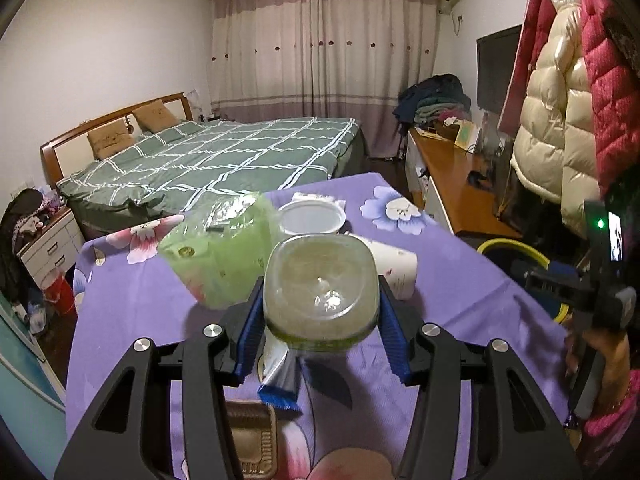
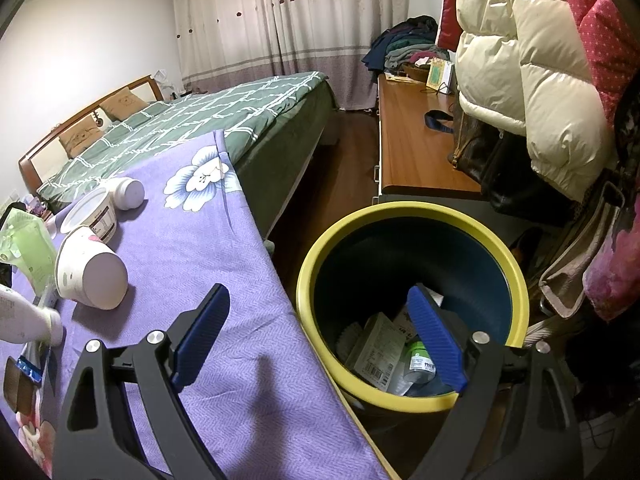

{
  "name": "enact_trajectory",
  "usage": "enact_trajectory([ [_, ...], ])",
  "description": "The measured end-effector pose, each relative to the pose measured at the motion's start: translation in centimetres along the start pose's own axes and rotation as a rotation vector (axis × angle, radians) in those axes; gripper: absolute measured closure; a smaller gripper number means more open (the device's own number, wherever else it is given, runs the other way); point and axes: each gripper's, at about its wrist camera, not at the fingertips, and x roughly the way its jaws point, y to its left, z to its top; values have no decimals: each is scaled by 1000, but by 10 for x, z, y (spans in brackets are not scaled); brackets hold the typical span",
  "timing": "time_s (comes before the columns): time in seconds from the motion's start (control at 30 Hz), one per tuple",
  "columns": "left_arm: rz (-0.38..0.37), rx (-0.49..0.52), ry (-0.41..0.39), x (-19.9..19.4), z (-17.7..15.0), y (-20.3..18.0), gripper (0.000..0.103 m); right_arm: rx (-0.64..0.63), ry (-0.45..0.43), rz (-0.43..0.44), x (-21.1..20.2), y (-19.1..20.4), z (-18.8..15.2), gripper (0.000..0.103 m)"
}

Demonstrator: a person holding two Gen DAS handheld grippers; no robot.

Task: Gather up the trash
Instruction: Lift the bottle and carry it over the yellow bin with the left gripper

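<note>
Bedroom, purple floral tablecloth (image 1: 460, 280)

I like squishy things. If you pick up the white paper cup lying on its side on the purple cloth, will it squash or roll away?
The white paper cup probably squashes easily: its walls look thin and it looks empty, so it should be light. It lies on its side on the purple cloth, so a nudge would likely roll it in a curve, since its mouth looks wider than its base.

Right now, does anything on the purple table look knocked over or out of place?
Yes. A white paper cup lies tipped on its side on the purple tablecloth, and a small white bottle also lies on its side beyond the upright white tub. Nothing looks spilled.
</note>
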Motion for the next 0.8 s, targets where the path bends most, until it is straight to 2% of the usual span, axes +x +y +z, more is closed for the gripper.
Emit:
enact_trajectory([
  [0.4,22,-77,1,34,23,-3,51,6,-21,25,-3,2,-1,17],
  [0.53,24,-81,2,32,26,-9,51,10,-72,68,-14,1,-1,17],
  [0.8,4,-92,-7,21,37,-33,51,3,-73,111,-25,-19,-4,17],
])
